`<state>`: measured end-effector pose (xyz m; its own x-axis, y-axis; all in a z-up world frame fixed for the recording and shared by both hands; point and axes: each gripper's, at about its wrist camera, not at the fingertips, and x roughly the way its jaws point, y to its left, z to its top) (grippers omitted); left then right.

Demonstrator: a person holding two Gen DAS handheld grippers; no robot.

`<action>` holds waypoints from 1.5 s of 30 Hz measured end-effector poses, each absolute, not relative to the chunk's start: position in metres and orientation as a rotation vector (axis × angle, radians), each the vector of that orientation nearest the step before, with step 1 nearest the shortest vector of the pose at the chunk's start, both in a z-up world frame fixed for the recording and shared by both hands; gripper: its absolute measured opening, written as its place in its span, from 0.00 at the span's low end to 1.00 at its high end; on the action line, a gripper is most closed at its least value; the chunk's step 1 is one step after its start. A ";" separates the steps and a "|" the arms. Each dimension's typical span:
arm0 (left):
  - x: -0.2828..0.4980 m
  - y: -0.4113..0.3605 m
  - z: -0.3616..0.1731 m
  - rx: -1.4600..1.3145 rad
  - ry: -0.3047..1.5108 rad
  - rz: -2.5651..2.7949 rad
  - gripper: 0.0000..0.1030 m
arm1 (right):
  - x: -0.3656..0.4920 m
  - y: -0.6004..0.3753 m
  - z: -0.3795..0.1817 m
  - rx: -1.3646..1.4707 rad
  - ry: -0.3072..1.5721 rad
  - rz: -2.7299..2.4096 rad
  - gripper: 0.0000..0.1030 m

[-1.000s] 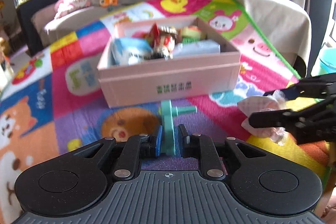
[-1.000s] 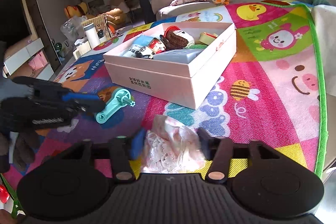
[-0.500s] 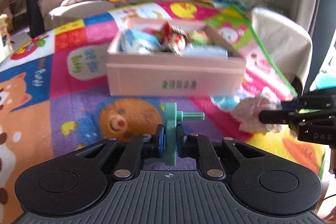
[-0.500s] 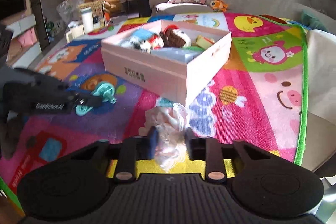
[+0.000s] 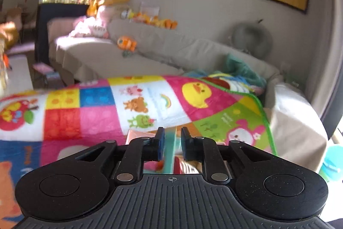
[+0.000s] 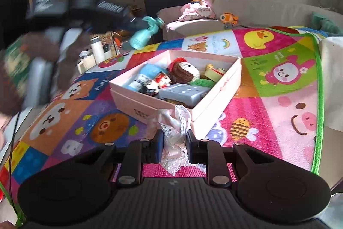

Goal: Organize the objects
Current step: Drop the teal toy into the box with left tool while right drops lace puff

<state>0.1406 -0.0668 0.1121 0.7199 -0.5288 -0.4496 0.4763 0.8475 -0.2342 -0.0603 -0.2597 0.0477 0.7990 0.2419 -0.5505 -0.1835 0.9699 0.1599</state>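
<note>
The pink box [image 6: 216, 100] on the patchwork play mat [image 6: 278, 104] serves as the landmark. It already holds a crocheted doll [image 6: 185, 69], a blue-and-white soft toy [image 6: 145, 74], a small red-and-white figure [image 6: 161, 81], a grey case [image 6: 182, 92] and a yellow block [image 6: 213, 72], so much of the sorting looks done.

Two items are in transit. The left gripper [image 5: 172, 140] has its pads clamped on a teal plastic toy [image 5: 170, 151], with a corner of the box just visible below the fingers; in the right wrist view the same toy [image 6: 148, 30] is held high, up and to the left of the box, blurred. The right gripper [image 6: 173, 143] is closed on a pink lace cloth bundle [image 6: 174, 132], held just in front of the box's near corner and slightly above the mat.

What remains, by my reading, is carrying both pieces over the rim and letting them go inside. No other loose items show on the mat around the box.
</note>
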 end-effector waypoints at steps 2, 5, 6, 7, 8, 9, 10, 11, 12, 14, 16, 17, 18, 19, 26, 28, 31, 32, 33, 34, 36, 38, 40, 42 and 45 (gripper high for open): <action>0.158 -0.070 0.103 -0.132 0.576 -0.534 0.17 | -0.058 -0.264 0.047 0.103 0.609 0.216 0.20; 0.155 -0.054 0.091 -0.200 0.567 -0.522 0.17 | -0.058 -0.273 0.046 0.109 0.609 0.197 0.20; 0.148 -0.046 0.088 -0.221 0.551 -0.523 0.17 | -0.057 -0.277 0.047 0.114 0.609 0.190 0.20; 0.139 -0.036 0.085 -0.240 0.536 -0.521 0.17 | -0.056 -0.280 0.048 0.122 0.612 0.188 0.20; 0.131 -0.028 0.081 -0.250 0.524 -0.518 0.17 | -0.052 -0.284 0.050 0.136 0.617 0.191 0.20; 0.121 -0.020 0.078 -0.255 0.511 -0.513 0.17 | -0.049 -0.287 0.054 0.150 0.618 0.196 0.20; 0.110 -0.012 0.075 -0.257 0.499 -0.509 0.17 | -0.045 -0.289 0.060 0.159 0.610 0.204 0.20; 0.099 -0.003 0.072 -0.262 0.487 -0.506 0.17 | -0.041 -0.290 0.068 0.161 0.595 0.212 0.20; 0.090 0.005 0.067 -0.271 0.474 -0.501 0.17 | -0.035 -0.290 0.078 0.157 0.575 0.217 0.20; 0.075 0.018 0.058 -0.295 0.456 -0.490 0.17 | -0.018 -0.286 0.098 0.130 0.531 0.214 0.20; 0.065 0.031 0.047 -0.326 0.441 -0.482 0.17 | 0.006 -0.277 0.115 0.087 0.502 0.198 0.20; 0.061 0.037 0.042 -0.346 0.437 -0.479 0.17 | 0.020 -0.272 0.121 0.084 0.503 0.194 0.20; 0.059 0.042 0.035 -0.367 0.437 -0.480 0.17 | 0.035 -0.268 0.126 0.088 0.513 0.196 0.20; 0.058 0.046 0.029 -0.390 0.444 -0.484 0.17 | 0.050 -0.262 0.130 0.085 0.523 0.195 0.20; 0.060 0.070 0.009 -0.514 0.455 -0.523 0.17 | 0.106 -0.234 0.131 -0.020 0.511 0.070 0.20; 0.061 0.073 0.007 -0.533 0.453 -0.533 0.17 | 0.127 -0.238 0.116 0.001 0.592 0.065 0.24; 0.061 0.077 0.007 -0.549 0.441 -0.536 0.17 | 0.147 -0.246 0.087 0.050 0.754 0.053 0.26; 0.060 0.077 0.008 -0.554 0.437 -0.537 0.17 | 0.147 -0.248 0.081 0.056 0.777 0.045 0.26; 0.060 0.077 0.008 -0.556 0.435 -0.539 0.17 | 0.145 -0.251 0.079 0.070 0.785 0.039 0.30; 0.061 0.077 0.008 -0.552 0.435 -0.540 0.17 | 0.141 -0.255 0.080 0.092 0.784 0.036 0.35; 0.061 0.074 0.008 -0.537 0.443 -0.541 0.17 | 0.129 -0.266 0.086 0.146 0.767 0.048 0.41; 0.059 0.071 0.008 -0.519 0.454 -0.542 0.17 | 0.116 -0.276 0.095 0.175 0.736 0.058 0.43; 0.058 0.066 0.010 -0.499 0.459 -0.540 0.17 | 0.105 -0.282 0.104 0.180 0.706 0.064 0.43; 0.055 0.061 0.014 -0.479 0.463 -0.538 0.17 | 0.104 -0.284 0.109 0.172 0.683 0.054 0.43; 0.046 0.054 0.021 -0.442 0.471 -0.538 0.17 | 0.118 -0.279 0.103 0.157 0.687 0.027 0.40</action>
<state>0.0464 0.0540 0.0206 0.7589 -0.5750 -0.3056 0.3788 0.7716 -0.5110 0.1178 -0.2789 0.1031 0.7735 0.0764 -0.6292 0.0271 0.9878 0.1533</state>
